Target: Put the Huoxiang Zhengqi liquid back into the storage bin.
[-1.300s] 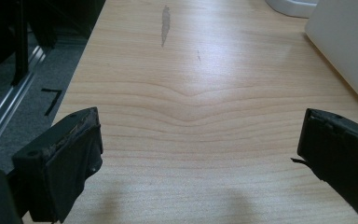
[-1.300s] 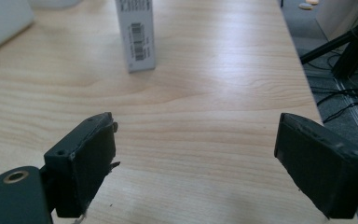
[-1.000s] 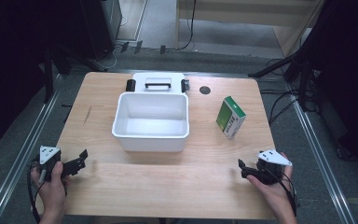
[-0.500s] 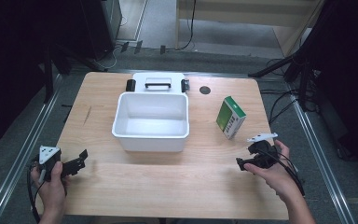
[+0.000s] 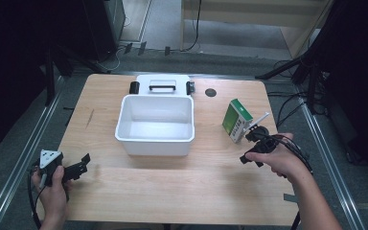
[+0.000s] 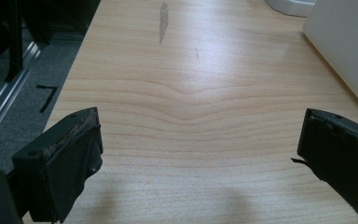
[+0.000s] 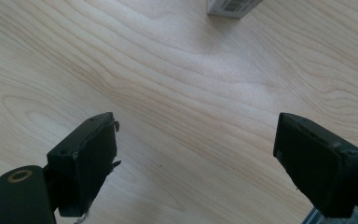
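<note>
Since a second ago my right gripper [image 5: 250,146] is travelling up the table [image 5: 172,191] from its near right corner and lifting a little, so it is now sitting just beside the green and white box [image 5: 236,120], on the near side of it. My left gripper [image 5: 79,167] is staying put at the near left edge, pointing across bare wood toward the white bin [image 5: 155,125]. In the right gripper view the jaws are standing spread wide with nothing between them, only wood grain below, and the bottom edge of the box [image 7: 233,7] is peeking in at the top, so I am judging that the box is ahead of the jaws and not yet inside them. The left jaws are likewise spread and empty in the left gripper view, with the wall of the bin [image 6: 345,51] at the right edge. The box itself is standing tilted on the table to the right of the bin, apart from it (the lid [image 5: 162,85] with its black handle is lying behind the bin, out of the way). I am reading this approach as the opening of a pick: the reach is nearly closed, and the grasp is not yet begun.
</note>
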### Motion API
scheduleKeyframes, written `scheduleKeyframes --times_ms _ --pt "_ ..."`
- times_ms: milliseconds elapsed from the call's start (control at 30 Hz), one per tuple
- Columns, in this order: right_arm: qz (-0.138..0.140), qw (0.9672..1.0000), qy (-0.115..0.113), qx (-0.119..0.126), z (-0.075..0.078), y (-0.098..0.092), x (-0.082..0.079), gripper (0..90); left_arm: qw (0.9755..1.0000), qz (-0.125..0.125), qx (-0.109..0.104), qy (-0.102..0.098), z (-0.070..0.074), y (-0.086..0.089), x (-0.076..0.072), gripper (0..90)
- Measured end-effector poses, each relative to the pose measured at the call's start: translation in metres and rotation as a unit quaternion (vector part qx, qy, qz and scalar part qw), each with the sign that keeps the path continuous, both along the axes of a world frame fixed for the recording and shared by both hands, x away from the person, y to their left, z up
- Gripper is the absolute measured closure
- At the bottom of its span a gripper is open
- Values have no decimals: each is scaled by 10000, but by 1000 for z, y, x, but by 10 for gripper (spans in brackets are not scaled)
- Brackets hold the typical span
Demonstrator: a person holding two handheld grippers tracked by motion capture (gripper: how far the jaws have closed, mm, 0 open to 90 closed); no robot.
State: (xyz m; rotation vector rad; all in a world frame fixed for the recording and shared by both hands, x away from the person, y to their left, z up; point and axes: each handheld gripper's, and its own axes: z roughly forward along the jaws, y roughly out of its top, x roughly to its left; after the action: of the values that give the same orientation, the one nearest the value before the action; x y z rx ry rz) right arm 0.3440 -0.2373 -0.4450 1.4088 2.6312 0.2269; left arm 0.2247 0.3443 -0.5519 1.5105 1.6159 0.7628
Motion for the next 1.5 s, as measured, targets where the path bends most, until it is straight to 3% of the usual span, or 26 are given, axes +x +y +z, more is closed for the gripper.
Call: scheduleKeyframes --times_ms 367,833,1200,1500 --pt "-195 9997 104 -129 26 12 30 156 10000 -9 24 4 0 -1 0 8" --pt "-288 9995 55 -117 43 24 55 196 10000 -52 36 32 0 -1 0 8" --pt "-504 9986 135 0 51 24 78 301 10000 -65 27 43 0 -1 0 8" --pt "-515 9975 427 229 52 20 97 431 10000 -73 23 44 0 -1 1 8"
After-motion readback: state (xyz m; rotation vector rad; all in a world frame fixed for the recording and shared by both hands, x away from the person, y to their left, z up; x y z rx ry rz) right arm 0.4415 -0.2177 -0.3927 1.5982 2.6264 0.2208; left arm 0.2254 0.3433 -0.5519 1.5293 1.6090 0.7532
